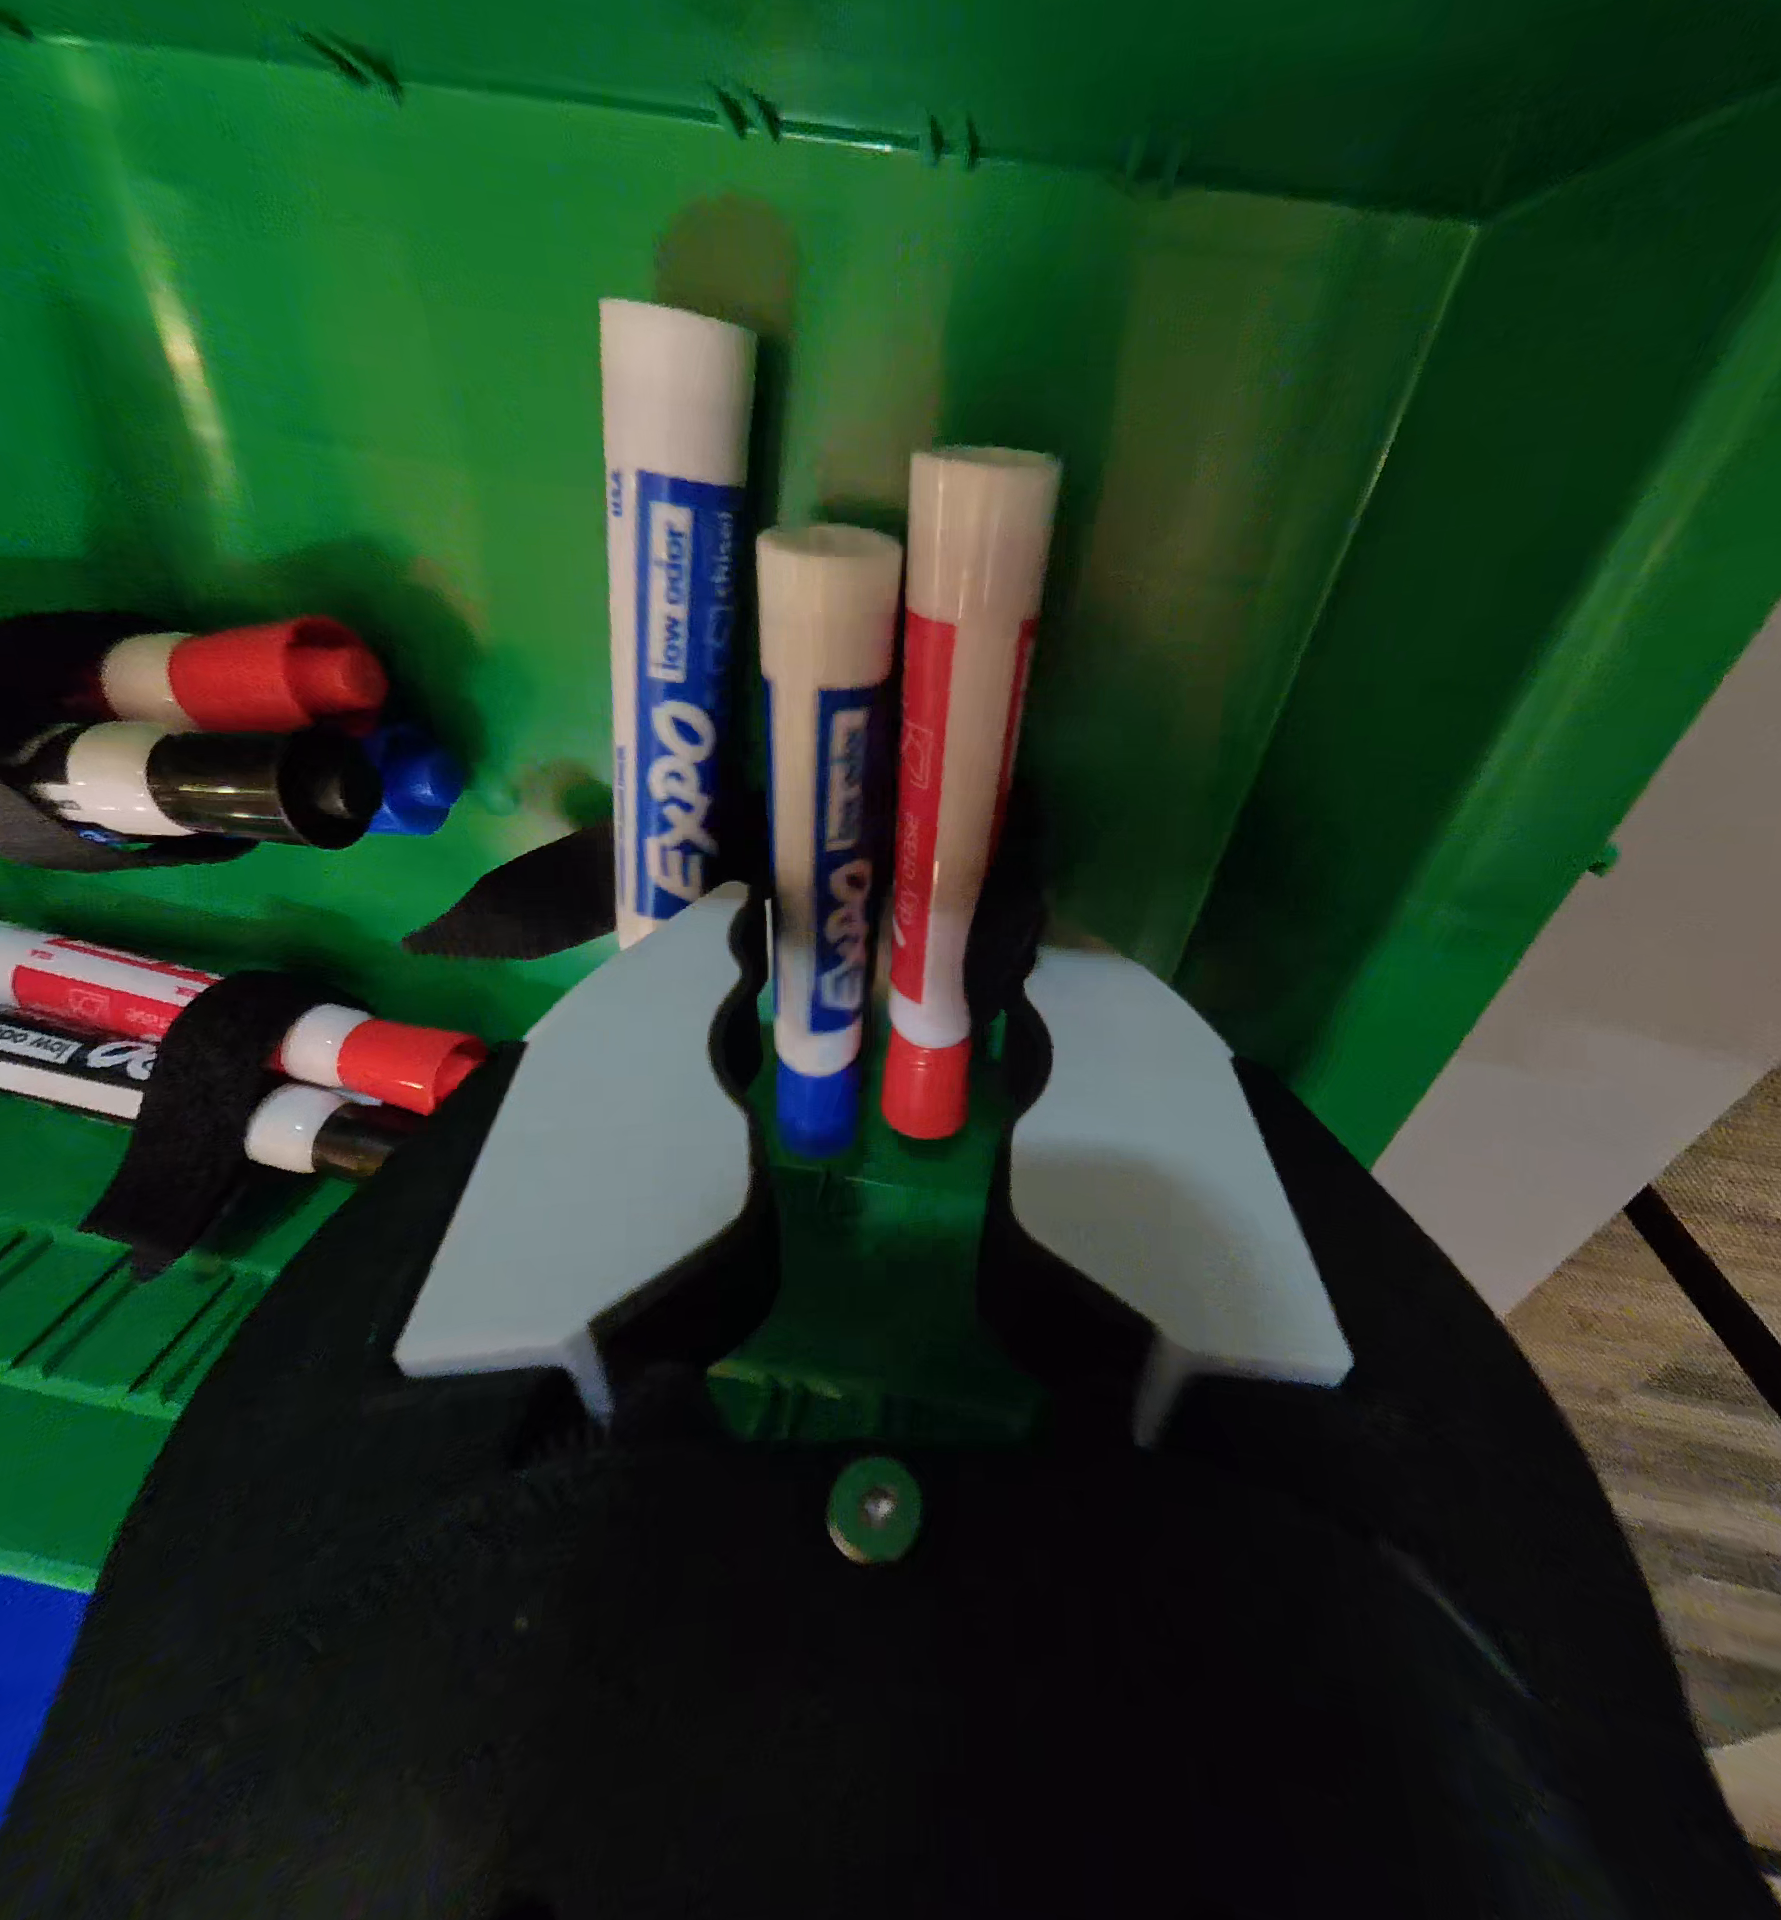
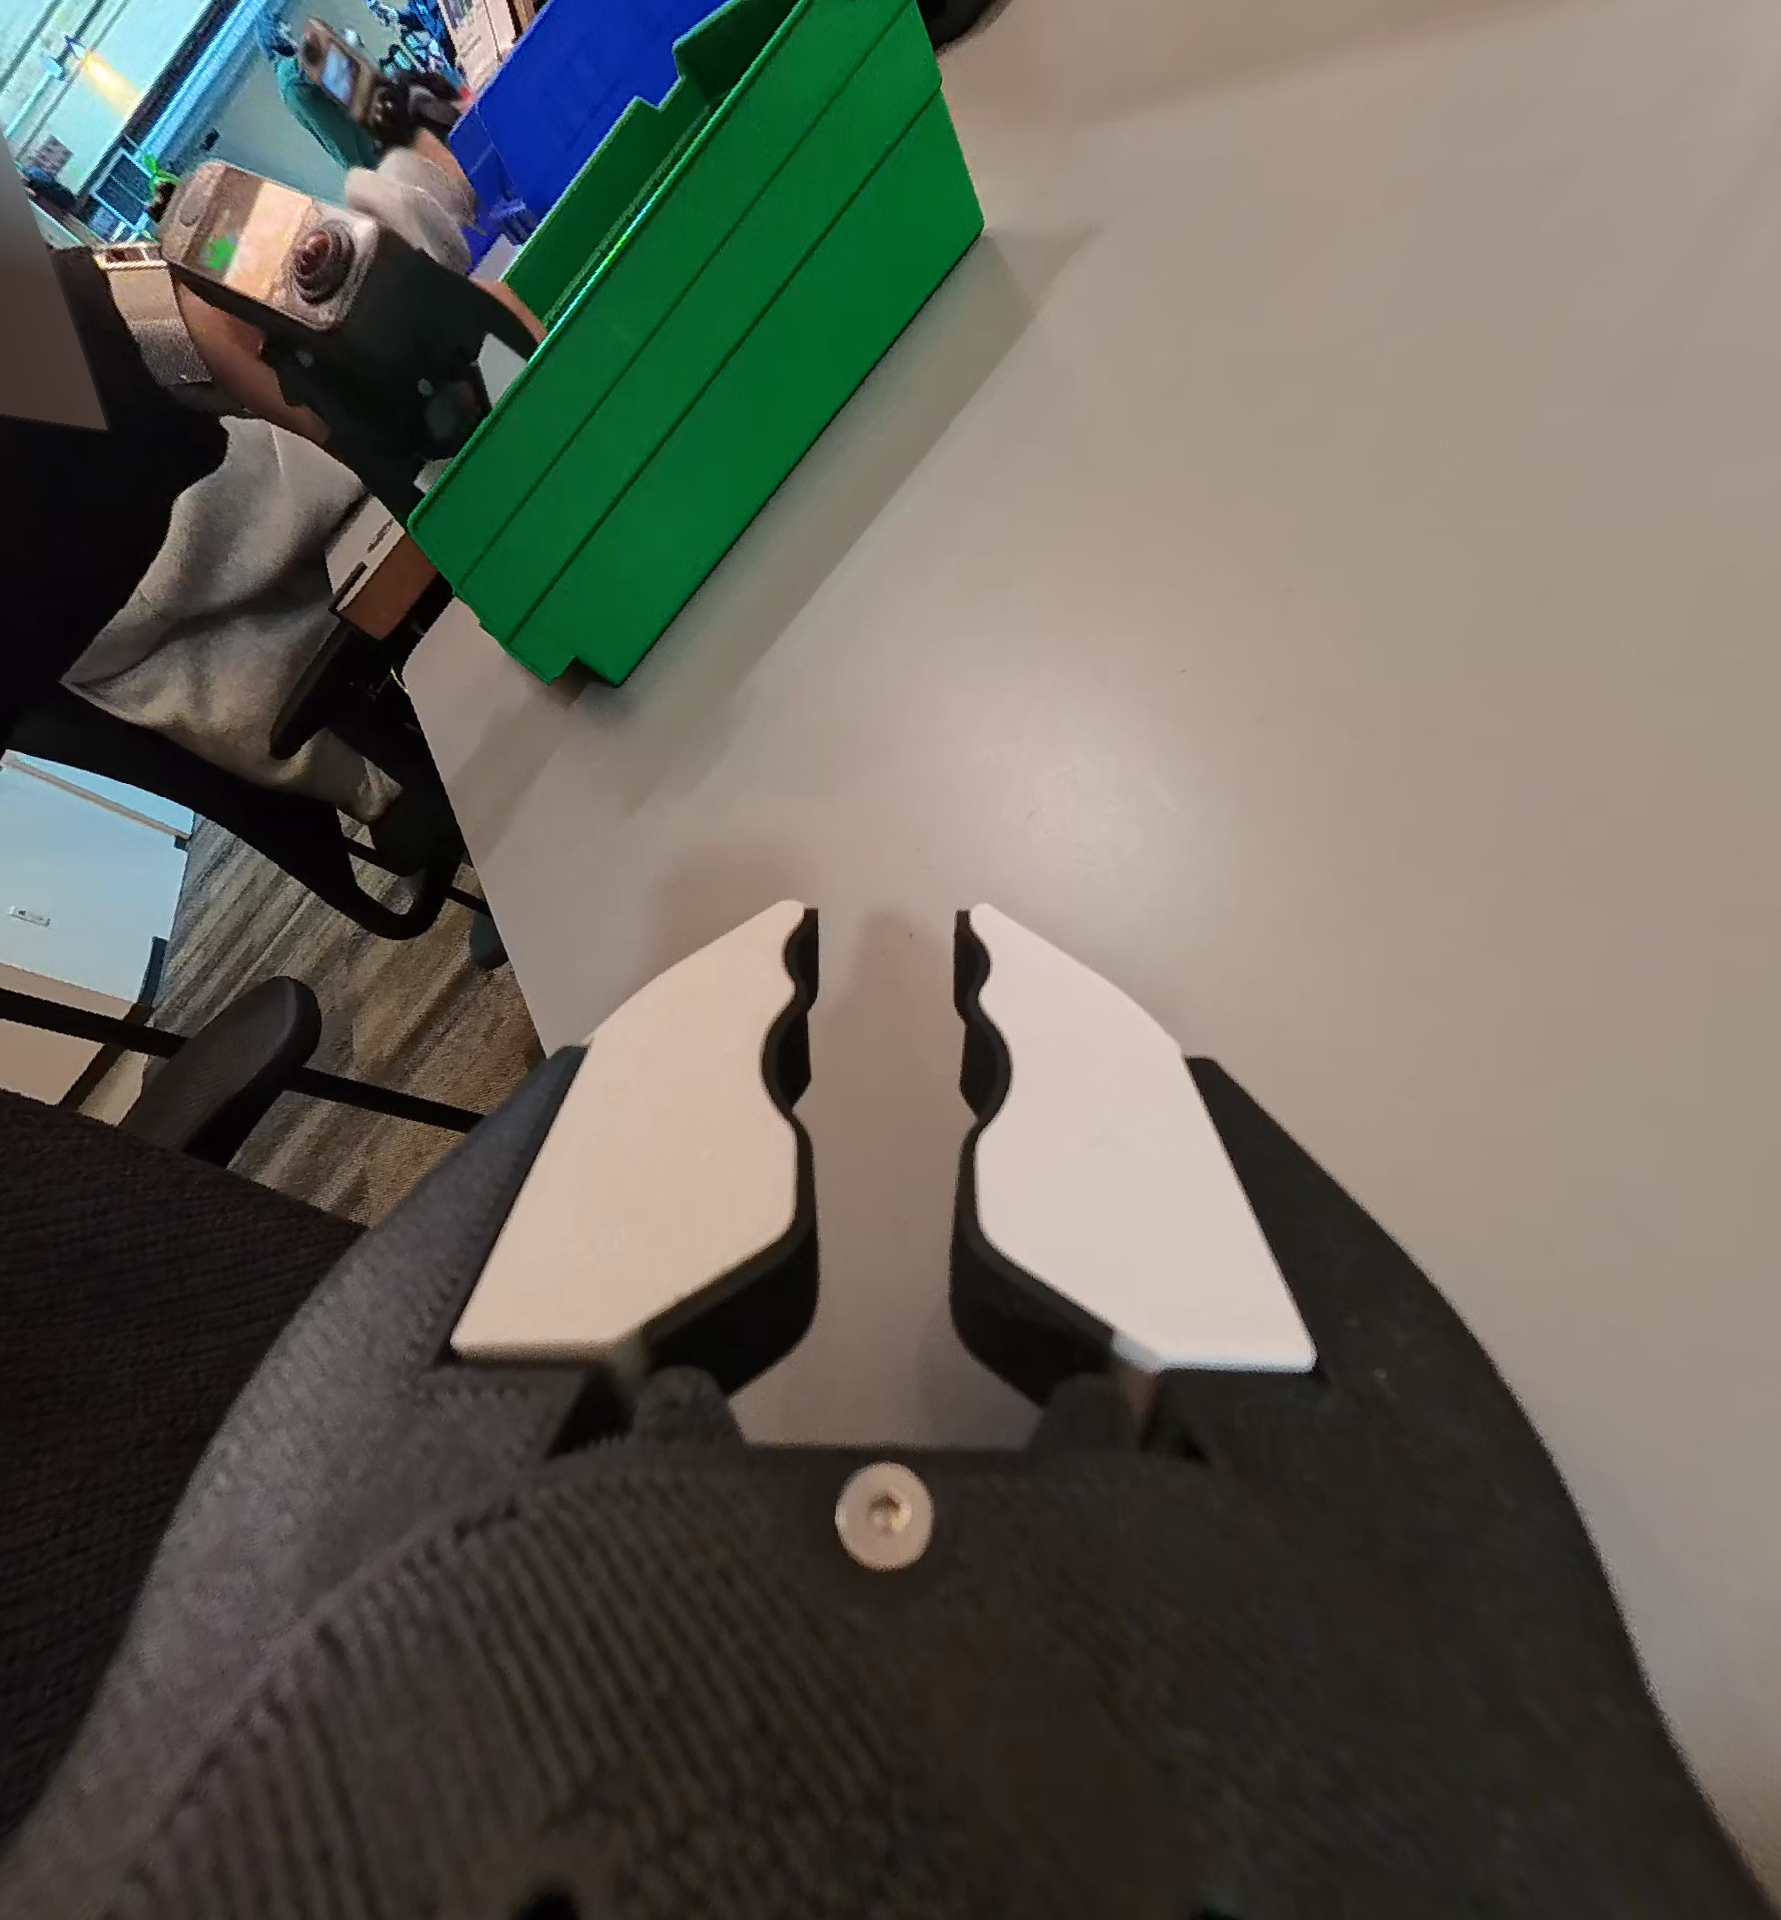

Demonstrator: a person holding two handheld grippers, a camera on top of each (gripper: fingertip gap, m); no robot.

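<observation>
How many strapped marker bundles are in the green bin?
3, perhaps more hidden: the black-strapped bundle between the left tool's fingers, one at the green plastic bin's left wall, and one below it.

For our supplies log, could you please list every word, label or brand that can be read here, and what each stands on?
I cannot copy the wording; these things bear print:
Three-marker bundle in the left hand-held gripper: blue and red labels, large print.
Two strapped marker bundles lying at the left in the green bin: small labels.
Right wrist view: nothing legible.
</observation>
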